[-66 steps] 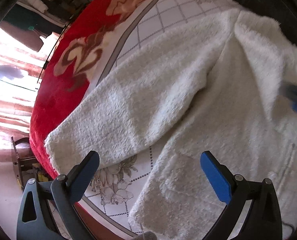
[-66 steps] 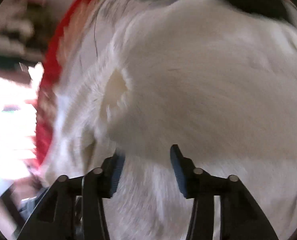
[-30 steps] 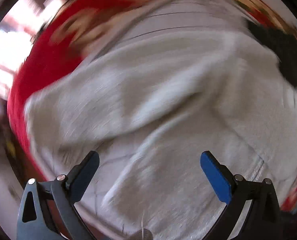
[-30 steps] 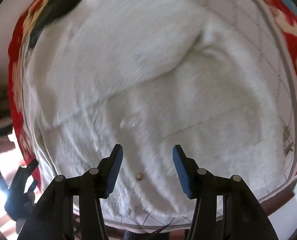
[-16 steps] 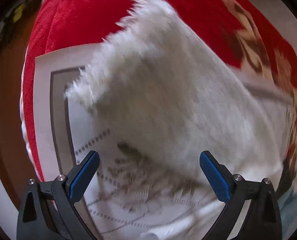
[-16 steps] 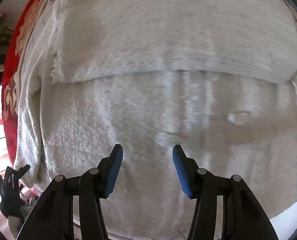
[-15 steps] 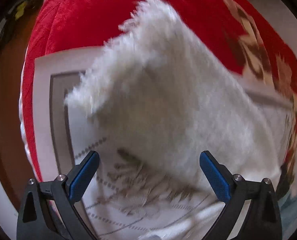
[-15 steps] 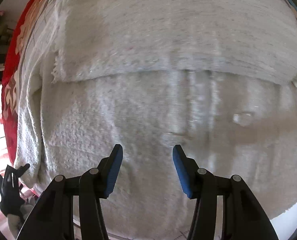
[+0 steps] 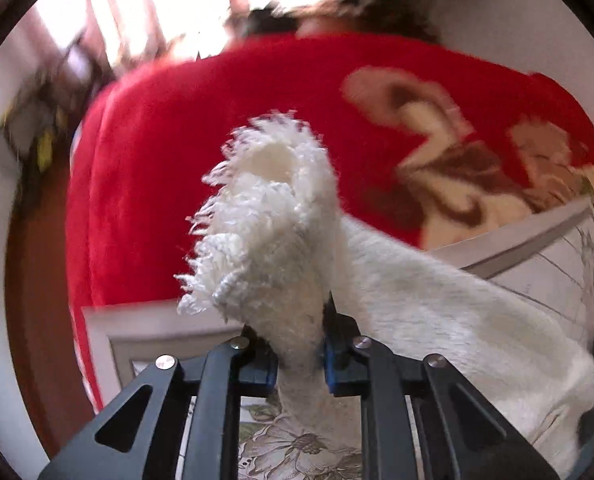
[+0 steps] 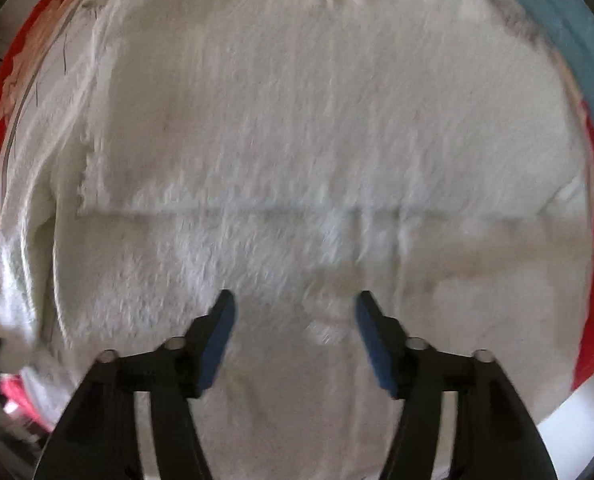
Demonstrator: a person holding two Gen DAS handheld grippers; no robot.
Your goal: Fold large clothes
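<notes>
Left hand-held gripper [image 9: 299, 364]: black frame, blue pads, jaws closing on the fringed cuff end of a white fluffy knitted sleeve [image 9: 265, 232], which stood up between them and was pinched there.

Right hand-held gripper [image 10: 293, 336]: same make, pointed down over the garment, jaws opening, nothing between them; the pads hovered above the cloth, and contact could not be told from this blurred view.

Large white fluffy knitted garment [image 10: 317, 120]: spread across the bed, filling most of the right wrist view. A straight horizontal edge crossed its middle, probably a flap or sleeve already laid over the body.

Red plush blanket with cream and brown flower pattern [image 9: 201, 128]: beneath and beyond the garment. A white quilted bedcover with grey border and printed flowers [image 9: 537, 264] lay on top of it, under the garment.

Progress: early to middle. One fold apparently made; the gripped sleeve remained to be carried across, and the body to be doubled afterwards.
</notes>
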